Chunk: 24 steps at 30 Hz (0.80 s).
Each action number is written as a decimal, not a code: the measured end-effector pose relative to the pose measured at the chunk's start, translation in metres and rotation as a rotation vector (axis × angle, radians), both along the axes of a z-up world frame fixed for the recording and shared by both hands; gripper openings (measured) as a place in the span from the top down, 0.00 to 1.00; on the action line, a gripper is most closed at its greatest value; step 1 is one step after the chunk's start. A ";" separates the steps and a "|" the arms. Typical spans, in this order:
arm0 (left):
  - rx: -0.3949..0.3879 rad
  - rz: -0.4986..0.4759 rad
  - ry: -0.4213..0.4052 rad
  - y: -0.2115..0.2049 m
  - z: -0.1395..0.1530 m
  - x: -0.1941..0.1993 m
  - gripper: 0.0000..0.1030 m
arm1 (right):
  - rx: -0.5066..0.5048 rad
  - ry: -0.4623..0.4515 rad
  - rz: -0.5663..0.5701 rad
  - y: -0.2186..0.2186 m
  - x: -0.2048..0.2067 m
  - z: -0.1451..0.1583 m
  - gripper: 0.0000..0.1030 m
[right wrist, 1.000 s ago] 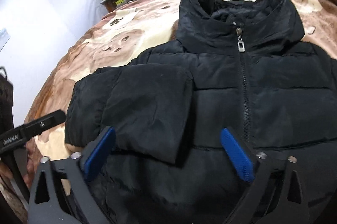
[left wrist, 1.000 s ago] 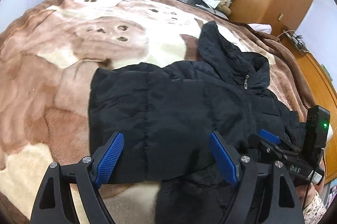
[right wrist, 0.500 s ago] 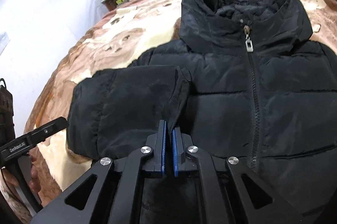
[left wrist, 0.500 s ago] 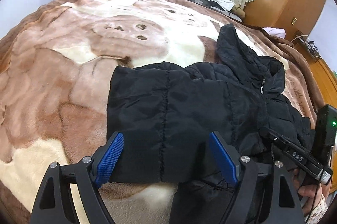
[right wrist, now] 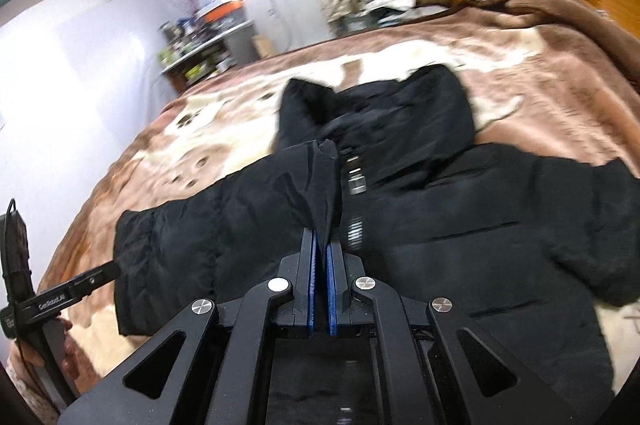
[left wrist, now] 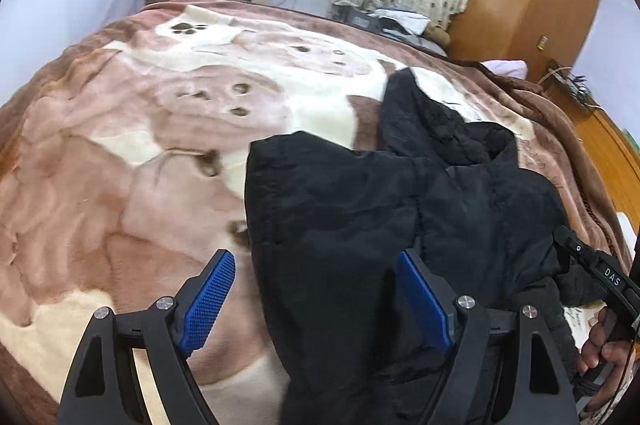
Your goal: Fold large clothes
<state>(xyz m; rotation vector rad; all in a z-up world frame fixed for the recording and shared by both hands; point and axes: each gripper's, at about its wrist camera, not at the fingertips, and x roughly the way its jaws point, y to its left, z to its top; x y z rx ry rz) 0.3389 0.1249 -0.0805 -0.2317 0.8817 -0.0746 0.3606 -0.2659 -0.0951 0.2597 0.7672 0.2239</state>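
Since a second ago the right gripper (right wrist: 320, 257) has been closed from wide open onto the cuff edge of the sleeve (right wrist: 224, 209), and that edge has been lifted and carried from the lower chest up toward the zipper pull (right wrist: 356, 177) of the black puffer jacket (right wrist: 480, 225), while the view from the left has drawn back a little. The jacket is laid front-up on the brown and cream blanket (left wrist: 140, 145), collar (right wrist: 400, 105) toward the far side of the bed, and the pinched fabric is seen standing as a ridge just beside the zipper. The left gripper (left wrist: 316, 301) is held with its pads wide apart above the near hem of the jacket, nothing being pressed between them. For the step in hand, judged to be the laying of the sleeve across the chest, the grip is best kept firm on the thin cuff edge, since slippery padded cloth is likely to be lost if it is tugged sharply. The sleeve is better carried low and flat, so that no air pocket is trapped, and it should be set down parallel to the zipper. The shoulder may be steadied by the free gripper, lest the whole jacket be dragged across the blanket.
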 end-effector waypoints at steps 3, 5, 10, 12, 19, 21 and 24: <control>0.017 -0.016 -0.026 -0.018 0.004 0.003 0.20 | 0.007 0.000 -0.060 -0.026 -0.002 0.002 0.96; 0.024 -0.031 -0.034 -0.029 0.004 0.007 0.20 | 0.010 0.009 -0.095 -0.042 -0.004 0.000 0.96; 0.036 -0.057 0.014 -0.054 -0.010 0.023 0.20 | -0.005 0.021 -0.153 -0.070 -0.010 -0.003 0.96; 0.067 -0.080 0.015 -0.062 -0.015 0.027 0.20 | -0.019 0.029 -0.171 -0.078 -0.011 -0.006 0.96; 0.107 -0.044 0.092 -0.064 -0.044 0.050 0.20 | -0.050 0.094 -0.192 -0.091 -0.007 -0.031 0.96; 0.121 -0.035 0.105 -0.062 -0.054 0.053 0.20 | -0.061 0.116 -0.201 -0.094 -0.005 -0.040 0.96; 0.126 -0.015 0.134 -0.058 -0.065 0.058 0.20 | -0.065 0.147 -0.209 -0.098 -0.001 -0.051 0.96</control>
